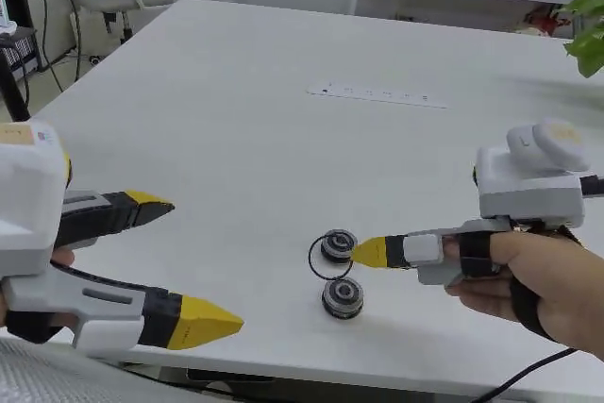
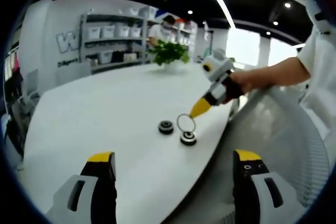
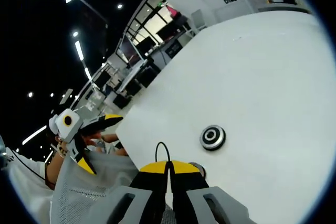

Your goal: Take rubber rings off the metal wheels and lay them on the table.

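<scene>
1. Clearly, my right gripper (image 1: pixel 366 253) had its jaws pressed together on the thin black rubber ring (image 1: pixel 310 258), pinching 1 side of the loop.
2. That ring sat close to the table's (image 1: pixel 283 139) near edge, by the farther wheel (image 1: pixel 338 245) and nearer wheel (image 1: pixel 343 297); whether it touched either, I could not tell.
3. I judged the ring light, soft and stretchy, apt to sag or twist, so a pinch across its band suited it. The 2 wheels looked heavy and stiff.
4. My left gripper (image 1: pixel 189 261) hovered over the near edge, jaws wide apart, holding nothing.
</scene>
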Demonstrator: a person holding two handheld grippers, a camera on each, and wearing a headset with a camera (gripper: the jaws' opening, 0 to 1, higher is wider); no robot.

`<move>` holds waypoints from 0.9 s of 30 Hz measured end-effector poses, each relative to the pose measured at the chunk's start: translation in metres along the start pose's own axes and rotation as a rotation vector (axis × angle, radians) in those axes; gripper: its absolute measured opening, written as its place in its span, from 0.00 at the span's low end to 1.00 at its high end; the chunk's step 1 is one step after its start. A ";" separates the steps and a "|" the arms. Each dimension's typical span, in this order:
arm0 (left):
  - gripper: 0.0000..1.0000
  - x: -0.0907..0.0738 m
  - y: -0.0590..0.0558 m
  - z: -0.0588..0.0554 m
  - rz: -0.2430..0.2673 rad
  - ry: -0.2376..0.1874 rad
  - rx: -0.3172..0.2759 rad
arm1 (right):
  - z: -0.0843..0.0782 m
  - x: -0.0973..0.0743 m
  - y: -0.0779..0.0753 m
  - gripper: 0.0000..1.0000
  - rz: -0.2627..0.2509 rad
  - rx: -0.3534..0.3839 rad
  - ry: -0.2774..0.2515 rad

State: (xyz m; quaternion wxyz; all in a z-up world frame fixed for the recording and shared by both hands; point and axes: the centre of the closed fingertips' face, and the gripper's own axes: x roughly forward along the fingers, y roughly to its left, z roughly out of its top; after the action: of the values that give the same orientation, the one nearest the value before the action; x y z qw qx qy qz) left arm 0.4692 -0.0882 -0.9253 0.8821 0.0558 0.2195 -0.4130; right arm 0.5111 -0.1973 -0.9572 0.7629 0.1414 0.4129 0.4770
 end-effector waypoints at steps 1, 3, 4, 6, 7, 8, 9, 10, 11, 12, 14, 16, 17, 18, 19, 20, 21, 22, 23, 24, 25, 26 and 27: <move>0.94 0.000 0.001 -0.001 0.004 0.007 0.008 | 0.001 0.000 0.002 0.00 0.003 -0.008 0.000; 0.95 0.000 0.002 -0.002 0.010 0.016 0.012 | 0.002 -0.001 0.004 0.00 0.009 -0.014 -0.004; 0.96 0.000 0.002 -0.002 0.010 0.018 0.012 | 0.003 -0.001 0.004 0.00 0.010 -0.017 -0.006; 0.96 0.000 0.001 -0.003 0.006 0.019 0.012 | 0.004 -0.002 0.006 0.00 0.006 -0.031 -0.006; 0.95 0.000 0.001 -0.002 0.006 0.019 0.013 | 0.005 -0.003 0.007 0.00 0.006 -0.038 -0.007; 0.96 0.000 0.000 -0.002 0.006 0.019 0.013 | 0.007 -0.003 0.009 0.00 0.011 -0.040 -0.010; 0.96 0.000 0.001 -0.002 0.008 0.021 0.015 | 0.008 -0.004 0.011 0.00 0.014 -0.043 -0.014; 0.96 0.000 0.001 -0.002 0.008 0.021 0.018 | 0.010 -0.004 0.012 0.00 0.018 -0.046 -0.018; 0.96 0.001 0.000 -0.002 0.006 0.019 0.021 | 0.011 -0.004 0.014 0.00 0.021 -0.050 -0.021; 0.96 0.001 0.000 -0.001 0.002 0.017 0.023 | 0.013 -0.004 0.016 0.00 0.022 -0.055 -0.027; 0.96 0.001 -0.002 -0.002 -0.004 0.023 0.022 | 0.016 -0.002 0.021 0.00 0.032 -0.060 -0.032; 0.96 0.001 -0.002 -0.003 -0.007 0.028 0.022 | 0.017 0.002 0.025 0.00 0.038 -0.070 -0.027; 0.96 0.001 -0.002 -0.003 -0.008 0.028 0.022 | 0.017 0.003 0.027 0.00 0.040 -0.079 -0.023; 0.97 0.002 -0.003 -0.004 -0.010 0.029 0.023 | 0.017 0.006 0.030 0.00 0.041 -0.092 -0.014; 0.97 0.002 -0.003 -0.004 -0.011 0.029 0.022 | 0.017 0.008 0.032 0.00 0.043 -0.100 -0.009; 0.97 0.002 -0.003 -0.004 -0.011 0.029 0.022 | 0.017 0.010 0.034 0.00 0.046 -0.107 -0.004; 0.98 0.002 -0.003 -0.004 -0.011 0.029 0.022 | 0.017 0.012 0.036 0.00 0.049 -0.115 0.002; 0.99 0.002 -0.003 -0.005 -0.013 0.031 0.024 | 0.018 0.015 0.039 0.00 0.052 -0.126 0.007; 1.00 0.002 -0.003 -0.005 -0.015 0.035 0.025 | 0.019 0.018 0.041 0.00 0.054 -0.132 0.011; 1.00 0.003 -0.003 -0.006 -0.016 0.037 0.025 | 0.019 0.021 0.043 0.00 0.056 -0.144 0.019; 1.00 0.003 -0.003 -0.006 -0.017 0.038 0.024 | 0.019 0.023 0.044 0.00 0.056 -0.151 0.025; 1.00 0.003 -0.003 -0.006 -0.018 0.038 0.025 | 0.018 0.027 0.045 0.00 0.057 -0.162 0.037; 1.00 0.003 -0.004 -0.006 -0.019 0.038 0.026 | 0.017 0.029 0.046 0.00 0.059 -0.168 0.045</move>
State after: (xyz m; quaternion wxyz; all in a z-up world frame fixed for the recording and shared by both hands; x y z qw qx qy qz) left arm 0.4661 -0.0908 -0.9316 0.8730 0.0728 0.2312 -0.4231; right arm 0.5020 -0.1464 -0.9330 0.7484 0.0784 0.3841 0.5350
